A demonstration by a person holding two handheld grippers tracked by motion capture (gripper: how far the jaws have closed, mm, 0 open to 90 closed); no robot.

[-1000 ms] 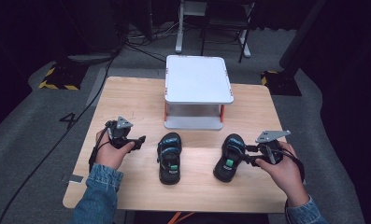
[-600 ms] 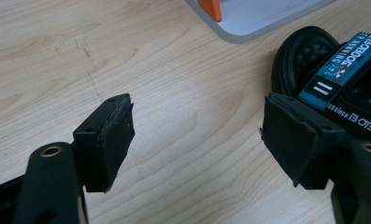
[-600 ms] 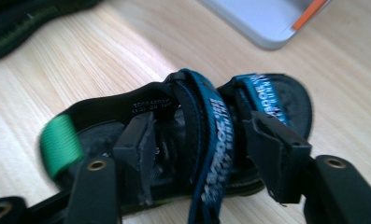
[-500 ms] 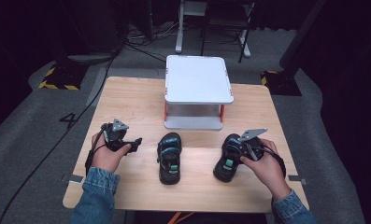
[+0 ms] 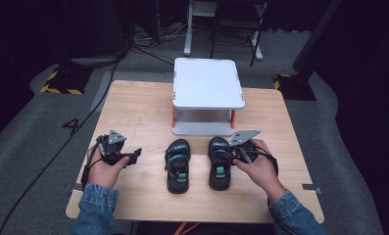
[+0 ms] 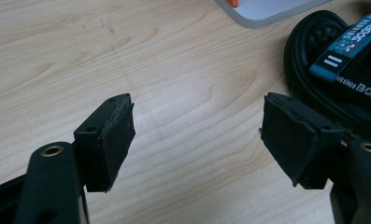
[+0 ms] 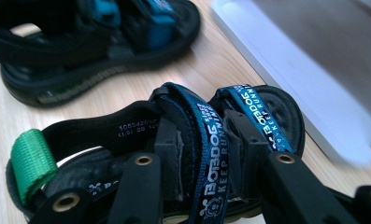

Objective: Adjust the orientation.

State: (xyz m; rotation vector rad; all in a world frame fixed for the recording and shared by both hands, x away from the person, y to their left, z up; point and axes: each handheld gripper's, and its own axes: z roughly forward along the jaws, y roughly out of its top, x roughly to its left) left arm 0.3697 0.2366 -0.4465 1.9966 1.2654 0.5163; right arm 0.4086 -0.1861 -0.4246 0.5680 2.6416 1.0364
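the right gripper (image 5: pixel 237 155) has just been closing its jaws around a blue strap (image 7: pixel 210 154) of the right sandal (image 5: pixel 220 162), lower centre of the desk (image 5: pixel 138 112), seemingly to lift it; the left gripper (image 6: pixel 197 140), jaws spread, waits beside the left sandal (image 5: pixel 178 165).

Left gripper view: your sandal (image 6: pixel 342 60) cut off by right edge. Right gripper view: white stand (image 7: pixel 323 60) blurred, far sandal (image 7: pixel 89 42) cropped at top.

Both forearms wear blue denim sleeves with buttoned cuffs. Each hand carries a black gripper: left gripper (image 5: pixel 133 154), right gripper (image 5: pixel 234 157). Each has a grey three-cornered plate on top, brass-ringed screw holes, square black-padded fingers (image 6: pixel 113 140) and trailing black cable.
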